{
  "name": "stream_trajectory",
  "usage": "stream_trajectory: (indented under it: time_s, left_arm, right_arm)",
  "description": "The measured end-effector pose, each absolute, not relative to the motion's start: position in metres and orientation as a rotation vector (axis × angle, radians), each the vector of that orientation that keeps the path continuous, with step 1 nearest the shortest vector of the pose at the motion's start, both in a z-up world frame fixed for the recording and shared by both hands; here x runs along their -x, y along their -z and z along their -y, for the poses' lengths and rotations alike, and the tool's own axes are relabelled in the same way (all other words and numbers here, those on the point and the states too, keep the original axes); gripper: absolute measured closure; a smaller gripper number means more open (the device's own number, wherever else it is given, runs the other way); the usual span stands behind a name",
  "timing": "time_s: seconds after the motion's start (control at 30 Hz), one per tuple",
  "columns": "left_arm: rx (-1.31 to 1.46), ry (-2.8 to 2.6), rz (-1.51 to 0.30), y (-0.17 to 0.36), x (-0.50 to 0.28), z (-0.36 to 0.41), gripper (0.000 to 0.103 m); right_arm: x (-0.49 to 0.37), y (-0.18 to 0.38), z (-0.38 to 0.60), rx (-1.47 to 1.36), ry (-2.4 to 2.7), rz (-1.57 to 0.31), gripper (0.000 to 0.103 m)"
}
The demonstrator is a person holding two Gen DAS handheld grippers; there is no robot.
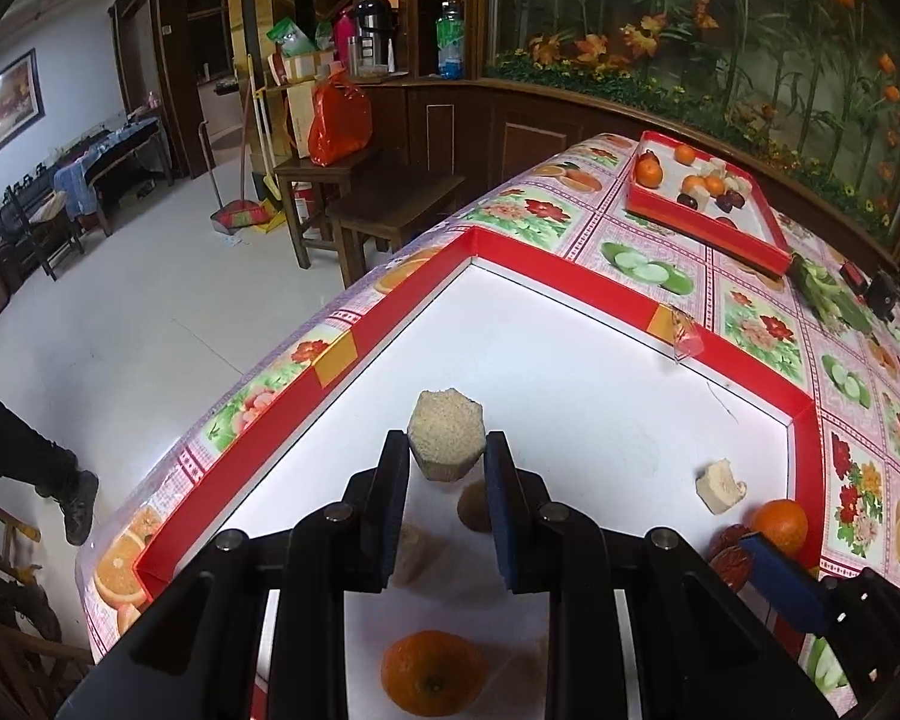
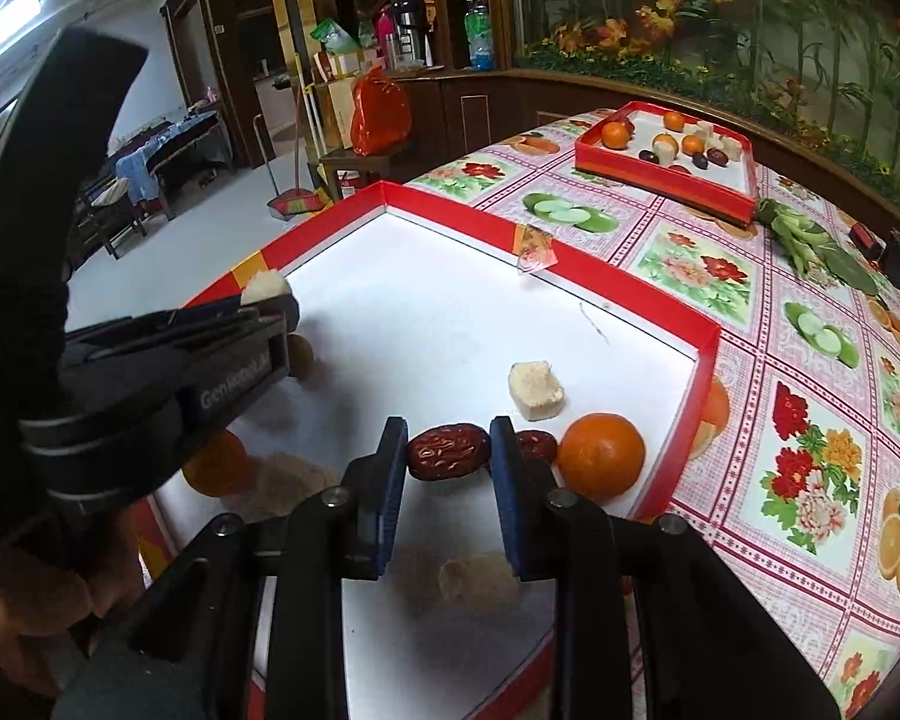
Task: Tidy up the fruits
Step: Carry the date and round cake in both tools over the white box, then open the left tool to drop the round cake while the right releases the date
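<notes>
A large red-rimmed white tray (image 1: 558, 276) (image 2: 600, 276) lies under both grippers. My left gripper (image 1: 446, 450) (image 2: 273, 303) is shut on a beige hexagonal chunk (image 1: 446, 441) (image 2: 264, 287), held above the tray floor. My right gripper (image 2: 448, 441) is shut on a wrinkled red date (image 2: 448, 451) (image 1: 729, 546) low over the tray's right side. Beside it sit a second date (image 2: 537, 444), an orange (image 2: 600, 456) (image 1: 780, 525) and a beige chunk (image 2: 534, 390) (image 1: 720, 486). Under the left gripper are a brown round fruit (image 1: 474, 504), another orange (image 1: 432, 672) and more beige pieces.
A smaller red tray (image 1: 708, 222) (image 2: 660, 180) with oranges, dark dates and pale chunks stands at the far right of the floral tablecloth. Green vegetables (image 1: 828, 294) and a small black object (image 1: 885, 294) lie beyond. The table edge drops off at left, where a person's leg (image 1: 30, 456) stands.
</notes>
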State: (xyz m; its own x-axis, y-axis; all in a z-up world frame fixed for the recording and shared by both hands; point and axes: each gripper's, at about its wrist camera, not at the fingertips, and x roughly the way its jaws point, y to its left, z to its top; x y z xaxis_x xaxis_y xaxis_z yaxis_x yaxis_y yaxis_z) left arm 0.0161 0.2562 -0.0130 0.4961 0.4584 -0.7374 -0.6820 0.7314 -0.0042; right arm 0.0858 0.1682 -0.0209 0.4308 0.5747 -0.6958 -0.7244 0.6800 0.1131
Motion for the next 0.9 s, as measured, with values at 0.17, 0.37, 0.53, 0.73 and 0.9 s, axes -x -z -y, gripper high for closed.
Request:
stream_trajectory:
  time_s: [0.17, 0.37, 0.53, 0.73, 0.9]
  left_arm:
    - [0.278, -0.66, -0.803, 0.012, -0.032, -0.252, 0.079]
    - [0.239, -0.573, -0.891, 0.024, -0.06, -0.249, 0.079]
    - [0.265, -0.566, -0.909, 0.026, -0.064, -0.254, 0.079]
    - [0.28, -0.572, -0.93, 0.028, -0.064, -0.256, 0.073]
    - [0.287, -0.61, -0.919, 0.023, -0.056, -0.259, 0.027]
  right_arm:
    - [-0.086, 0.028, -0.175, 0.223, -0.83, -0.793, 0.073]
    - [-0.085, 0.03, -0.175, 0.234, -0.844, -0.796, 0.073]
    - [-0.084, 0.034, -0.174, 0.234, -0.853, -0.808, 0.073]
    - [-0.08, 0.037, -0.178, 0.251, -0.862, -0.827, 0.073]
    - [-0.081, 0.033, -0.169, 0.242, -0.82, -0.83, 0.042]
